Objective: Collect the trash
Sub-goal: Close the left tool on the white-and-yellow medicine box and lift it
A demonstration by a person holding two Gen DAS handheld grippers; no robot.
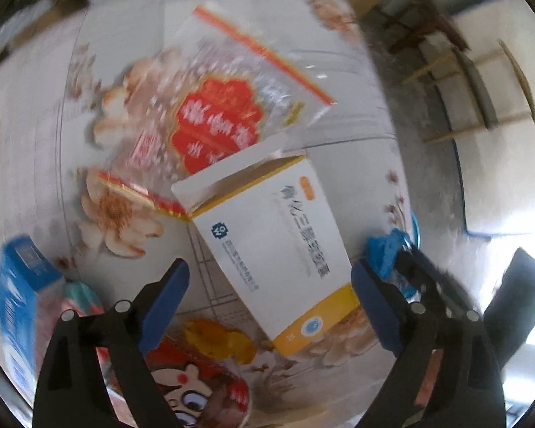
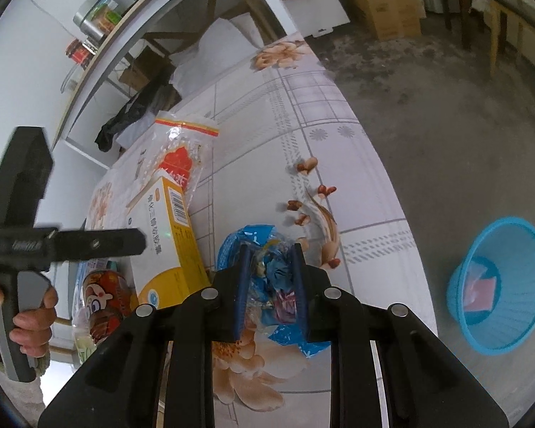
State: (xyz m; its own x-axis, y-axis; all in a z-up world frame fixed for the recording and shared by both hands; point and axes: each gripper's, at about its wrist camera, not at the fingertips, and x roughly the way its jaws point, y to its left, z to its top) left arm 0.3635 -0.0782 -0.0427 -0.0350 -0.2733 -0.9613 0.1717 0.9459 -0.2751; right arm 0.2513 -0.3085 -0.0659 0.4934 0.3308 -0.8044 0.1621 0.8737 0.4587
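Observation:
A white and yellow medicine box (image 1: 278, 239) lies on the flowered table with its flap open; my left gripper (image 1: 267, 285) is open, its fingers on either side of the box's near end. The box also shows in the right wrist view (image 2: 167, 242). My right gripper (image 2: 271, 267) is shut on a crumpled blue plastic wrapper (image 2: 267, 274) at the table's edge. A clear bag with a red label (image 1: 217, 121) lies beyond the box. A red cartoon snack packet (image 1: 196, 381) lies near the left gripper.
A blue mesh waste basket (image 2: 506, 285) stands on the concrete floor right of the table, with pink paper inside. A blue carton (image 1: 21, 306) stands at the left. Shelves, cardboard boxes and wooden furniture line the room beyond the flowered tablecloth (image 2: 303, 135).

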